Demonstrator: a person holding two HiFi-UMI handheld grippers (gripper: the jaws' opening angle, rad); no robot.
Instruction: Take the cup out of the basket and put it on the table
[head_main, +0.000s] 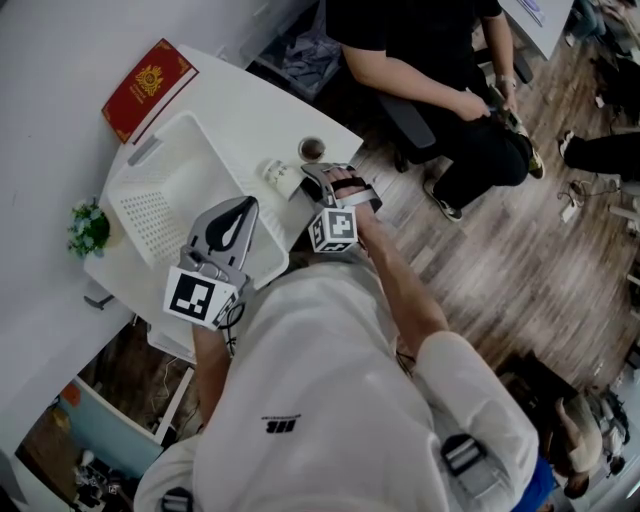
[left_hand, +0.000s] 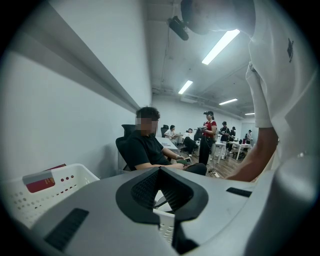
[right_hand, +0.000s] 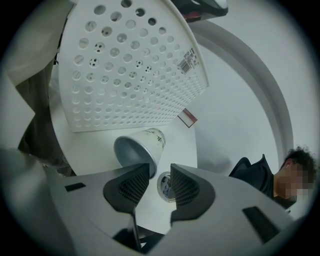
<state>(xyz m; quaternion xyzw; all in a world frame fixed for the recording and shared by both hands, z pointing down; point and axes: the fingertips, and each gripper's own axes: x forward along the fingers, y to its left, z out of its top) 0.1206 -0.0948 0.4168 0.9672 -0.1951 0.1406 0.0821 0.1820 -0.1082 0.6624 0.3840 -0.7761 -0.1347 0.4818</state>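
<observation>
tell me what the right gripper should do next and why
Probably draw the right gripper straight back, clear of the cup. The cup already lies on its side on the table, outside the basket, and the fingers stand apart without pressing it, so the placing looks done.

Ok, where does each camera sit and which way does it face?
Head view: on the person's head, steeply down at table, basket and tipped cup; shows shirt, forearms, left gripper, right gripper.
Left gripper view: on the left gripper, level over the basket rim toward a seated person; shows its shut jaws, an arm.
Right gripper view: on the right gripper, angled down at the cup before its open jaws.
Shared: head and right gripper views both show cup, basket, red book.
</observation>
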